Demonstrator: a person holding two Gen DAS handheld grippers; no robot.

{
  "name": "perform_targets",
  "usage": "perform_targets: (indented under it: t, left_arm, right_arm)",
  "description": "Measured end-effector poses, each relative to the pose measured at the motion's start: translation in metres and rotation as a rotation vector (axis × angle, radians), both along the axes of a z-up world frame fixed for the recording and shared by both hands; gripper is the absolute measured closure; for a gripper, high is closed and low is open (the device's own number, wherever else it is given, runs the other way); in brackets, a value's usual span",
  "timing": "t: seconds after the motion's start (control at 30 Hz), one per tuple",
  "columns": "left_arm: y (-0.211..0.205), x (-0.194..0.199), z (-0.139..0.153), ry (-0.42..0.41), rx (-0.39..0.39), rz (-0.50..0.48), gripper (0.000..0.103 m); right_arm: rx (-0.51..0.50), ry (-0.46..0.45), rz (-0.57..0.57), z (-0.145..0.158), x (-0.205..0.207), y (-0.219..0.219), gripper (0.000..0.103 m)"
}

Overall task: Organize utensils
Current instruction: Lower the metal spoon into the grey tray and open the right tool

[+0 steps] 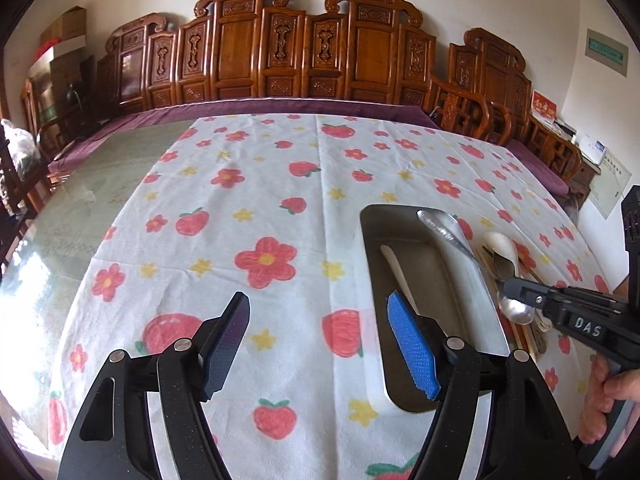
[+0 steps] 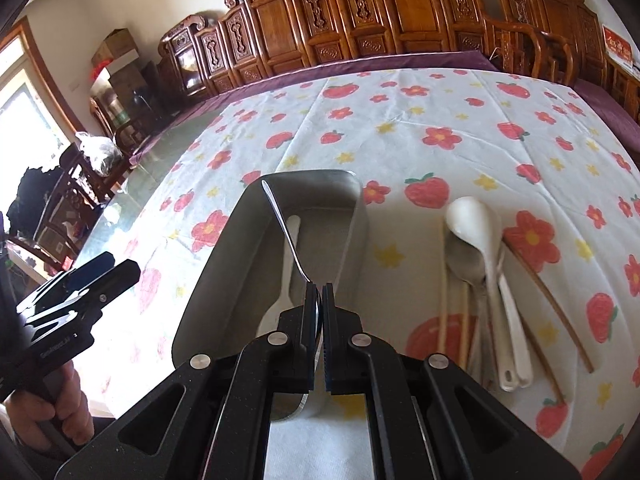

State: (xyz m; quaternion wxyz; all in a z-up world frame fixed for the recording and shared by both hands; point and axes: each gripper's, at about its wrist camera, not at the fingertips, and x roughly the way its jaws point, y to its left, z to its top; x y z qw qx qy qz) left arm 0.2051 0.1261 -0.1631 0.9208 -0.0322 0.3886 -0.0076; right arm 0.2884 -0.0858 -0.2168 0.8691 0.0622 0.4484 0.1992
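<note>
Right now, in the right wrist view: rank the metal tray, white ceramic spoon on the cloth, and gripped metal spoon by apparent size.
1. metal tray
2. white ceramic spoon and metal spoon: unranked, since the right hand-held gripper hides the metal spoon's bowl.

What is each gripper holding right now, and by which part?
The right gripper is shut on a metal spoon, pinched near the bowel end of its handle, over the tray. The left gripper is open and holds nothing.

1. Left tool (image 1: 316, 344): jaws spread wide with nothing between them, pointing steeply down.
2. Right tool (image 2: 318, 300): jaws pinched together on a thin metal spoon (image 2: 286, 236), whose handle sticks out toward 11 o'clock.
3. A hand (image 1: 608, 396) grips the right tool's handle at 4 o'clock in the left view.
</note>
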Motion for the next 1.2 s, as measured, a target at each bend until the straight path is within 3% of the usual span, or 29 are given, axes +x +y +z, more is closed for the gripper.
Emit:
perform_targets:
  t: [0.4,0.6,0.87,1.1,1.2]
  left_arm:
    - [0.005,-0.001,0.002,0.001,-0.013,0.011,0.034]
    - [0.000,-0.003,0.004,-0.009,-0.005,-0.001,0.034]
    - [-0.025,-0.008,0.012,-0.027,-0.019,-0.052,0.034]
    - [-0.067,-0.011,0.010,-0.020,-0.006,-0.132,0.034]
    - [-0.086,-0.012,0.008,-0.016,0.005,-0.169,0.034]
  right_arm:
    - [0.009,0.058,0.037,-0.022,0.002,0.035,0.096]
    - [0.043,0.008,0.101,-0.012,-0.008,0.032,0.096]
    - [-0.018,-0.150,0.094,0.020,-0.031,-0.039,0.096]
    - [-0.135,-0.181,0.016,0.009,-0.028,-0.120,0.096]
    - [-0.174,-0.181,-0.001,-0.001,-0.023,-0.141,0.082]
